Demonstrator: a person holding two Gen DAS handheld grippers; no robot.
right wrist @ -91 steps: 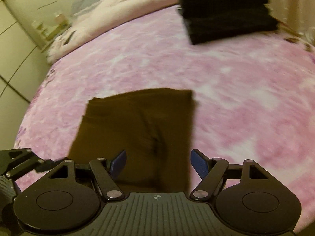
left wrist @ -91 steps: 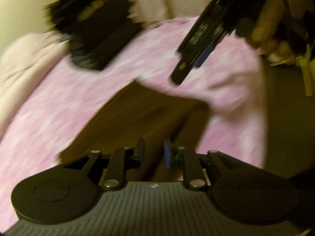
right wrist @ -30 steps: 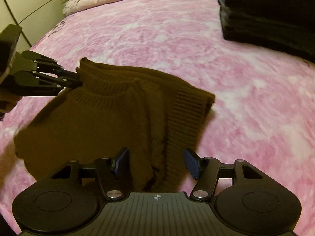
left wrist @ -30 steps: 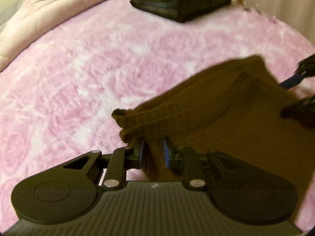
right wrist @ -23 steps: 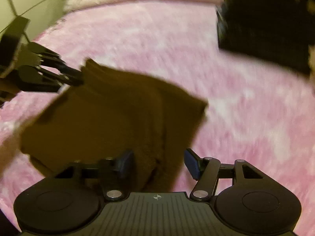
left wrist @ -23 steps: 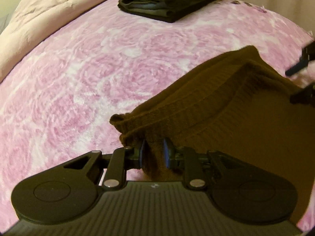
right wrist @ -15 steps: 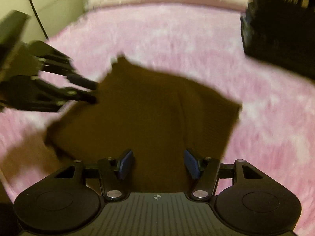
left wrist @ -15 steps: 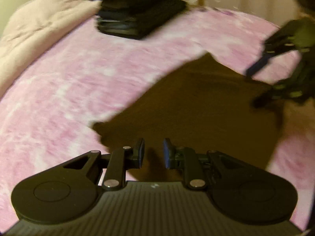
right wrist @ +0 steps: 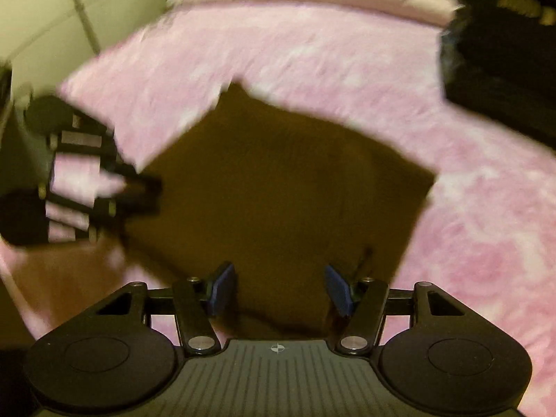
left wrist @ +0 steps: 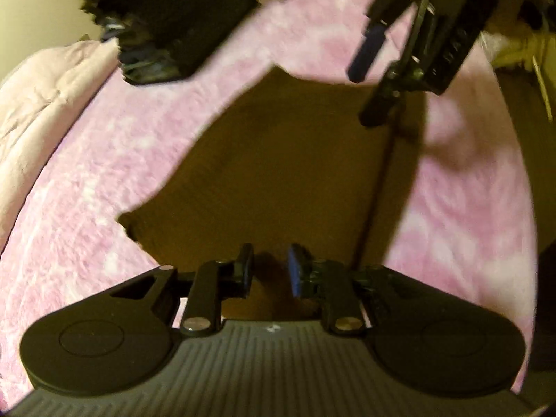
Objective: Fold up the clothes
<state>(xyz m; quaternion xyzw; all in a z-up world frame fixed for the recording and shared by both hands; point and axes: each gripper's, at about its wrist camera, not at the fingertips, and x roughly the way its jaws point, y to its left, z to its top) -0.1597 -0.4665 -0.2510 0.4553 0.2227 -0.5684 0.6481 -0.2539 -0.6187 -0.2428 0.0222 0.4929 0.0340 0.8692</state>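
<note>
Here the brown sweater [left wrist: 278,173] lies folded flat on the pink blanket [left wrist: 104,180], spread ahead of both pairs of fingers. The left gripper [left wrist: 269,271] hovers over its near edge, jaws narrow, closing, pinching nothing. The right gripper [right wrist: 278,290] stands half open and empty above the sweater, dark stacked clothes [right wrist: 500,52] beyond.

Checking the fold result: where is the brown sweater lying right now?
The brown sweater lies flat on the pink blanket, centred in both wrist views just ahead of both grippers, nearer than the dark clothes stack.
</note>
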